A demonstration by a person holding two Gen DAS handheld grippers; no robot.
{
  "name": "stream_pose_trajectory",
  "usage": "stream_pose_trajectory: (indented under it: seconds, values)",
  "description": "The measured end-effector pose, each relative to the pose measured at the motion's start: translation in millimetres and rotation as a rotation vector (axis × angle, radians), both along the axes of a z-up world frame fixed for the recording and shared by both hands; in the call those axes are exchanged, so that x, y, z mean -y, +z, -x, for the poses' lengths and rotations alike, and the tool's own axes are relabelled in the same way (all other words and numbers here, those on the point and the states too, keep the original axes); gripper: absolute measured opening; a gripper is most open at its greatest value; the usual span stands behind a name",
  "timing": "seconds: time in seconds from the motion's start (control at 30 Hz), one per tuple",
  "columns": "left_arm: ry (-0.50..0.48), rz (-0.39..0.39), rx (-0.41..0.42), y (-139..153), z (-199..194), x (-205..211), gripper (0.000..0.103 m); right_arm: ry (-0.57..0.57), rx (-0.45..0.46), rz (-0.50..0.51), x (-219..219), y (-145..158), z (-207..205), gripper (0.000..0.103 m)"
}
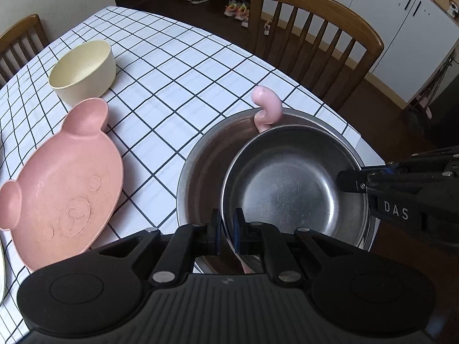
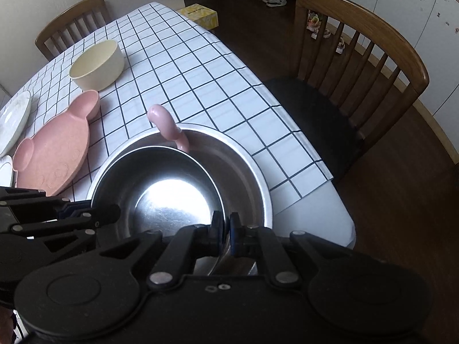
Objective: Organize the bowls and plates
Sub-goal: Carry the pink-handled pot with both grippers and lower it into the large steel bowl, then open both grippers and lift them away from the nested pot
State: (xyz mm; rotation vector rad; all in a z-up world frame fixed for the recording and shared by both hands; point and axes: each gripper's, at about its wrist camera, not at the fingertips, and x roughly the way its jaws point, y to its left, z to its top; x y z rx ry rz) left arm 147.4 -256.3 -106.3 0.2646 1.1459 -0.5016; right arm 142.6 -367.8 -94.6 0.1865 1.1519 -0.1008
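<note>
Right, both tongs are clamped on the rim of the small steel bowl (image 1: 289, 183): left tongs (image 1: 226, 230) on its near edge, right tongs (image 2: 226, 233) on the opposite side. The small bowl sits tilted inside the large steel bowl (image 1: 198, 160), near the worktop (image 1: 178, 80) edge.

Risks, as I judge them:
- Thin slick rim, pinched at two points; if either side slips, the bowl drops and clangs into the big one.
- Pink spoon (image 1: 265, 106) leans on the big bowl's rim, wedged behind the small bowl. It could block nesting or get flicked out.
- Big bowl is close to the worktop corner; a shove could push it off.

Contents: small bowl empty; big bowl holds the small bowl plus the spoon. Cream bowl (image 1: 83, 68) and pink bear plate (image 1: 63, 183) both empty, well apart from this.
</note>
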Motion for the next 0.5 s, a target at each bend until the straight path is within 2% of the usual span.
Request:
stream_pose_trajectory:
  seconds: [0.1,0.5]
  values:
    - [-0.001,0.007,0.001,0,0,-1,0.007,0.0,0.001,0.005,-1,0,0,0.007]
    - [-0.02,0.066,0.015,12,6,-16,0.01,0.019,0.014,0.014,-11,5,-1,0.029]
